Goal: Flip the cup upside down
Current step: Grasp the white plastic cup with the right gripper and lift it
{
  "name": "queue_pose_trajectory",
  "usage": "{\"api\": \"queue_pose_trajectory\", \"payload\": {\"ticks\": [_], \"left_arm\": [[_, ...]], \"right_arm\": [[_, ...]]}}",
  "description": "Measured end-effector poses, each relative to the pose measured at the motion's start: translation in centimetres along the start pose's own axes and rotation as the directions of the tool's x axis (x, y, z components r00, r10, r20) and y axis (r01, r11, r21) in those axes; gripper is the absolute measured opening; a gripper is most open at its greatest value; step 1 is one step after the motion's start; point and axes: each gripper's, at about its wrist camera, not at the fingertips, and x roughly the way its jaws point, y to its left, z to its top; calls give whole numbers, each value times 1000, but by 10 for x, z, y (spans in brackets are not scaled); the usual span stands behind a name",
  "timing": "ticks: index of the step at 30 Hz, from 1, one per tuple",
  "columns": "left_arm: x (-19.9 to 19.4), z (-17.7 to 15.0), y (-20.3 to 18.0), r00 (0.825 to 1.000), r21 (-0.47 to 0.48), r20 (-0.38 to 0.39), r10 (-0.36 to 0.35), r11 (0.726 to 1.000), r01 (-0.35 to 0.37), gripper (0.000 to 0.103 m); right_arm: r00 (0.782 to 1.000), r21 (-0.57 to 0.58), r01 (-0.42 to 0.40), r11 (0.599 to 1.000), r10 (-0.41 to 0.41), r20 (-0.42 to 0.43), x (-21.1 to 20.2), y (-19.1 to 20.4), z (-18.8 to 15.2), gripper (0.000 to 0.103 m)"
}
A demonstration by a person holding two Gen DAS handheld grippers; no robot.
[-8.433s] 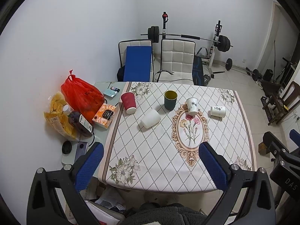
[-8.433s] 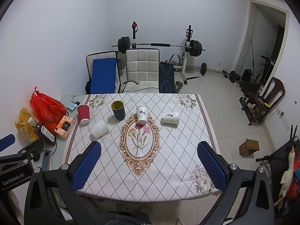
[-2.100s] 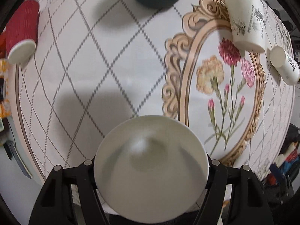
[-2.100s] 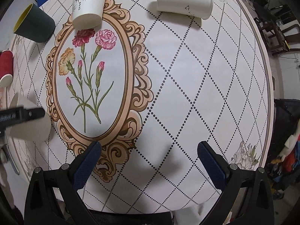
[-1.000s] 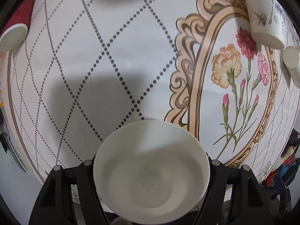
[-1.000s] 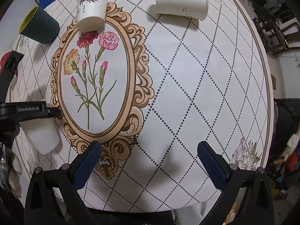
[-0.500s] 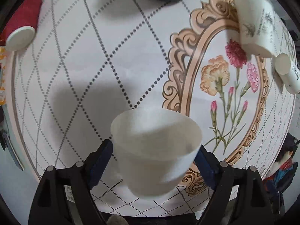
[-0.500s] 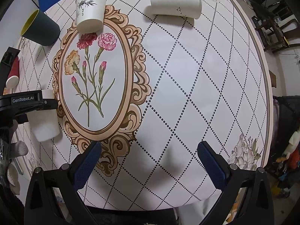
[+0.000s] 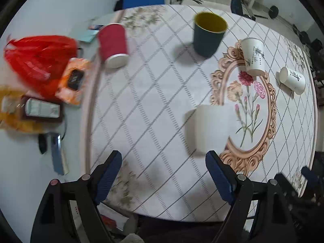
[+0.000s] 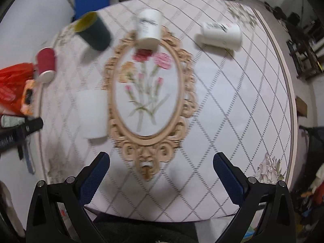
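Note:
A plain white paper cup (image 9: 209, 129) stands upside down on the patterned tablecloth, just left of the oval flower print; it also shows in the right wrist view (image 10: 93, 113). My left gripper (image 9: 163, 174) is open and empty, drawn back toward the table's near edge, apart from the cup. My right gripper (image 10: 161, 179) is open and empty above the near edge, below the oval print. Both views are motion-blurred.
A dark green cup (image 9: 208, 33) stands upright at the back. A red cup (image 9: 113, 44) and a bamboo-print cup (image 9: 253, 59) stand inverted. A lettered white cup (image 9: 292, 80) lies on its side. A red bag (image 9: 38, 60) and snacks crowd the left side.
My left gripper has let go of the white cup, opened wide and pulled back and up from the table. The cup now stands alone upside down. The right gripper also rose.

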Motion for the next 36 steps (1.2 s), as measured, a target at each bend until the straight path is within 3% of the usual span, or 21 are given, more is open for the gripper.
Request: {"api": "queue_pose_trajectory", "payload": {"ticks": [4, 10, 14, 15, 17, 18, 20, 21, 22, 23, 25, 28, 31, 32, 36], "left_arm": [[-23, -19, 25, 999, -12, 33, -8, 1000, 8, 84], [-14, -25, 55, 998, -27, 49, -41, 999, 42, 84], [3, -24, 74, 997, -47, 48, -59, 997, 62, 85], [10, -21, 77, 997, -50, 48, -64, 997, 67, 95], [29, -21, 80, 998, -54, 43, -49, 997, 52, 101], [39, -20, 80, 999, -57, 37, -39, 998, 41, 101], [61, -20, 79, 999, -68, 2, -43, 997, 43, 101], [73, -20, 78, 999, -77, -15, -50, 996, 49, 101], [84, -21, 77, 998, -83, -34, -57, 995, 54, 101], [94, -23, 76, 997, -89, -49, -60, 994, 55, 101], [112, -25, 72, 995, -105, -79, -66, 993, 58, 101], [128, -27, 66, 994, -121, -100, -49, 992, 36, 101], [140, -30, 63, 993, -148, -115, -42, 989, 24, 101], [144, -31, 63, 991, -159, -125, -46, 987, 25, 101], [157, -35, 68, 986, -208, -152, -68, 977, 36, 101]], "right_arm": [[999, -34, -19, 999, 20, 36, -19, 31, -8, 103], [998, -28, -47, 999, 48, 37, -31, 70, -11, 103], [999, -125, 33, 992, -30, 28, -27, 101, -10, 103], [998, -173, 66, 983, -60, 37, -27, 108, -9, 103], [989, -323, 146, 935, -126, 83, -26, 126, -6, 103], [978, -437, 207, 875, -171, 122, -24, 140, -5, 103], [947, -623, 320, 714, -247, 203, -18, 162, -7, 103], [924, -727, 379, 572, -279, 262, -12, 177, -12, 103], [902, -781, 421, 460, -298, 311, -7, 187, -18, 103], [871, -846, 463, 264, -311, 379, 3, 199, -27, 103], [834, -879, 475, -31, -303, 462, 21, 207, -43, 103], [784, -746, 408, -527, -216, 581, 58, 200, -74, 103], [791, -520, 304, -798, -93, 605, 82, 181, -92, 103], [799, -444, 269, -855, -59, 598, 87, 176, -95, 103], [832, -173, 175, -969, 51, 553, 107, 154, -96, 103]]}}
